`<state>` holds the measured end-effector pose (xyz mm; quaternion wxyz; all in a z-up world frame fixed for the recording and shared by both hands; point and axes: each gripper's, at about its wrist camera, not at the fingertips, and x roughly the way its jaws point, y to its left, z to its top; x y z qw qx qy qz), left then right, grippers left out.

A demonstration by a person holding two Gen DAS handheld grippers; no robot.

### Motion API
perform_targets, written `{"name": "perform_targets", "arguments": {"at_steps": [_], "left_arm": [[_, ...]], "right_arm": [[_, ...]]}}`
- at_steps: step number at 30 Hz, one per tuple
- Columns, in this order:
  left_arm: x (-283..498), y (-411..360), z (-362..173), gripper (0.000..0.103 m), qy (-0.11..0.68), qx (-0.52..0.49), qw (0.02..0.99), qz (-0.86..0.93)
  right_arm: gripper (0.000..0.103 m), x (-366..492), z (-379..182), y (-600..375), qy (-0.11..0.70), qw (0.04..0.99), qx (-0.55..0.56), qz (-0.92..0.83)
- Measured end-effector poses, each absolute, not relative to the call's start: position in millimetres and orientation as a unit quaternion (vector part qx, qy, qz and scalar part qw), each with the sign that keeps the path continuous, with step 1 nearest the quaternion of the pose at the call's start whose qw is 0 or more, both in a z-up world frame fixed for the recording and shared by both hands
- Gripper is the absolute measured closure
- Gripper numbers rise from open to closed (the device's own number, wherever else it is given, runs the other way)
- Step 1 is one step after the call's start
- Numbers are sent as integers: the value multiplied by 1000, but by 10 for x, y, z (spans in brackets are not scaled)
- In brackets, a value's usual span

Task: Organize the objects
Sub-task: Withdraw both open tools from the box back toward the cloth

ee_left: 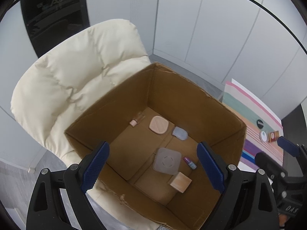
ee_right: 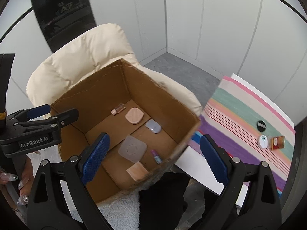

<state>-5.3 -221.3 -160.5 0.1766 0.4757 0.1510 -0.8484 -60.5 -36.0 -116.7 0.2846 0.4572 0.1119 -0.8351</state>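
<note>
Overhead, both grippers hang above open cardboard box [ee_left: 220, 103] on cream padded chair [ee_left: 76, 72]. Left gripper [ee_left: 153, 169] spread wide, nothing between pads; "GenRobot.AI" printed on its body in right wrist view. Right gripper [ee_right: 154, 160] likewise spread, empty. Box floor holds grey square pad [ee_left: 167, 161], wooden block [ee_left: 180, 182], pink compact [ee_left: 158, 124], small bottles. Dark panel [ee_right: 63, 9] behind reads "A7". Red-labelled jar [ee_right: 276, 142] lies on striped cloth [ee_right: 239, 115]; label unreadable.
</note>
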Motion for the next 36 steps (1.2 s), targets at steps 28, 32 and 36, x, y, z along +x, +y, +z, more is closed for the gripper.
{"name": "perform_targets", "arguments": {"at_steps": [28,32,36], "left_arm": [[-945,-55,-1472,10,53,486,-39,-872],[-1034,279,-1459,10,38,486,-69,-870],[-1094,578,-1453,10,26,487,-93,-868]], "right_arm": [[7,-564,-1074,2031,-9,76,469,-880],[7,-483,-1065,2394,-26,44,469,-882],[7,-376,-1055,2739,-43,14,470,-882]]}}
